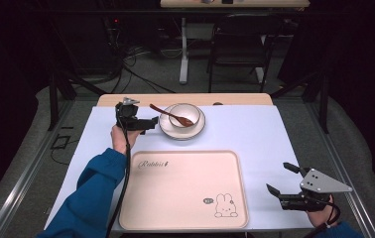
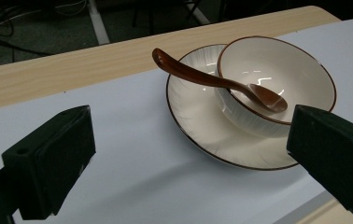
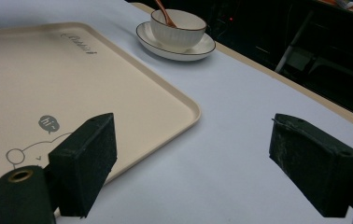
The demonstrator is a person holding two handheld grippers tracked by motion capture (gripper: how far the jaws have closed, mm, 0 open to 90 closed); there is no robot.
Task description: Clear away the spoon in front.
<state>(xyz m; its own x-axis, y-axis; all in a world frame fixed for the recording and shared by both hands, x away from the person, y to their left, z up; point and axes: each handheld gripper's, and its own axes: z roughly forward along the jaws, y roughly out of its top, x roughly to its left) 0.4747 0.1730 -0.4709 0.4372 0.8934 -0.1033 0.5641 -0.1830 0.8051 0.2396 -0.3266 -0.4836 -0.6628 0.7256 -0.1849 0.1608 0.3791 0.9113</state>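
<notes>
Spoon [image 2: 221, 84], glossy brown, perhaps ceramic, ribbed bowl [image 2: 277, 79]

The left gripper [image 1: 148, 124] is held near the far left of the surface [image 1: 255, 129], fingers [image 2: 48, 163] spread wide. The right gripper [image 1: 281, 178] hovers at the near right corner, equally open.
</notes>
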